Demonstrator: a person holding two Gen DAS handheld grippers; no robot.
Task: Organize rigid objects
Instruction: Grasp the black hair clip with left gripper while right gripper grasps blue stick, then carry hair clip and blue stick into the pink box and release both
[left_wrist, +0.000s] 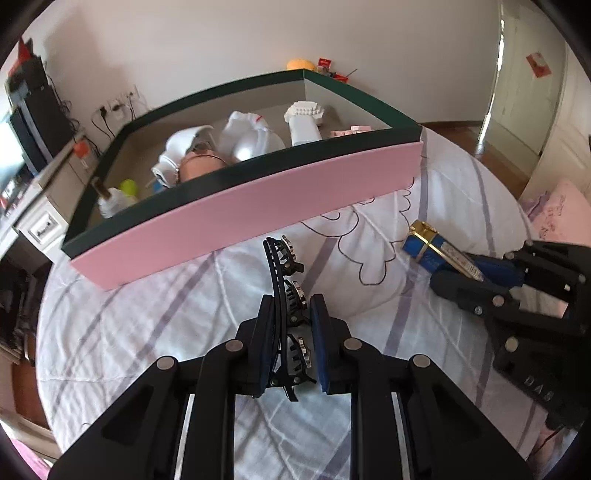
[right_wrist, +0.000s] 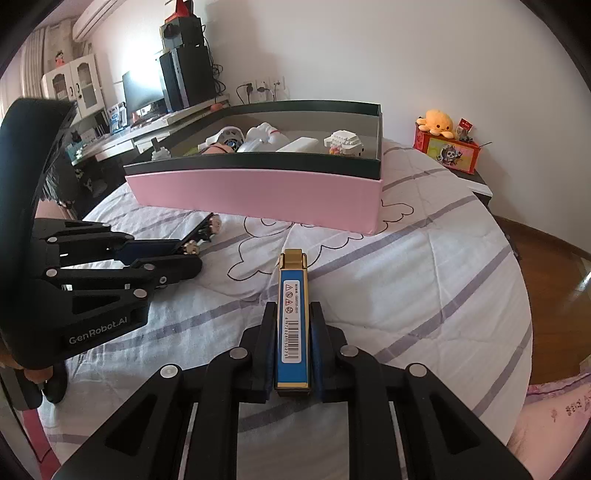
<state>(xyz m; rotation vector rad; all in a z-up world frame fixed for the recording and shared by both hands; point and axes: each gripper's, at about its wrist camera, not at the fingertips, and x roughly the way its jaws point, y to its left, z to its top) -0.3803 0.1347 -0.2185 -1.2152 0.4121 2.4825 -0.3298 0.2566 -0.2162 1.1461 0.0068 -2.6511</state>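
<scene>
Behind box wall (left_wrist: 236, 206), possibly doll (left_wrist: 199, 166).

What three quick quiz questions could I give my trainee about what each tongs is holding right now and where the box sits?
1. True or false: the left tongs are shut on a black hair clip.
2. What do the right tongs hold: A) a blue and gold box, B) a bottle, C) nothing?
3. Name the container ahead of both tongs on the bed.

Key: 1 true; 2 A; 3 the pink box, open, with toys already inside.
</scene>
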